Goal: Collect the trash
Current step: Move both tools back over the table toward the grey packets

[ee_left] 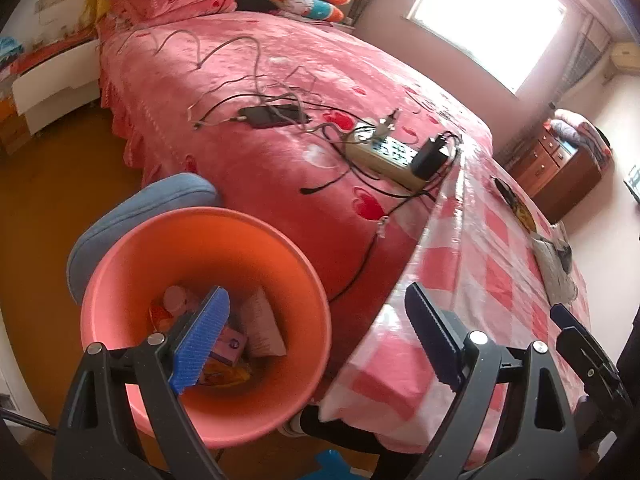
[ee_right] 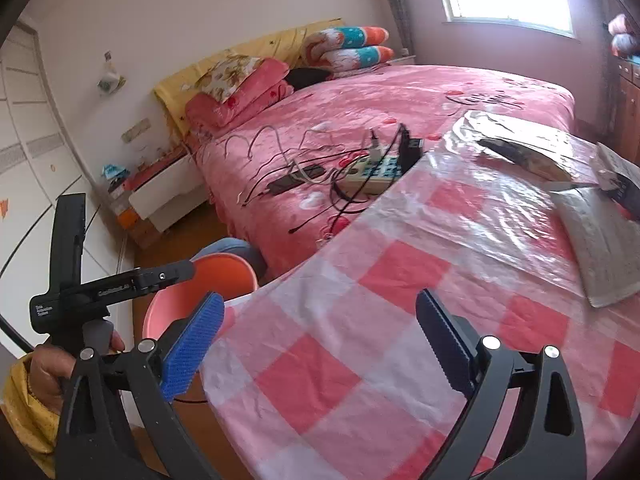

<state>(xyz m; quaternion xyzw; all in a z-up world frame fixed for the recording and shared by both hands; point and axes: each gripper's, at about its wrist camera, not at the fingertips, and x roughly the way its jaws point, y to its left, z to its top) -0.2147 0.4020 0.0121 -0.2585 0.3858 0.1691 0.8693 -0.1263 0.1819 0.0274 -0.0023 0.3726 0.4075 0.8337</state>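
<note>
Two sets of tongs, left (ee_left: pixel 316 334) and right (ee_right: pixel 320 344), hang spread wide and empty over one checked tabletop (ee_right: pixel 360 320). One orange bin (ee_left: pixel 208 240) at lower left holds several pieces of trash (ee_left: pixel 240 340). Two silvery bags (ee_right: pixel 600 240) lie at the right edge.

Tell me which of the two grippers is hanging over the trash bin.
The left gripper: its open fingers hang above the orange bin, which already holds trash. The right gripper, also open and empty, is over the checked tablecloth.
</note>
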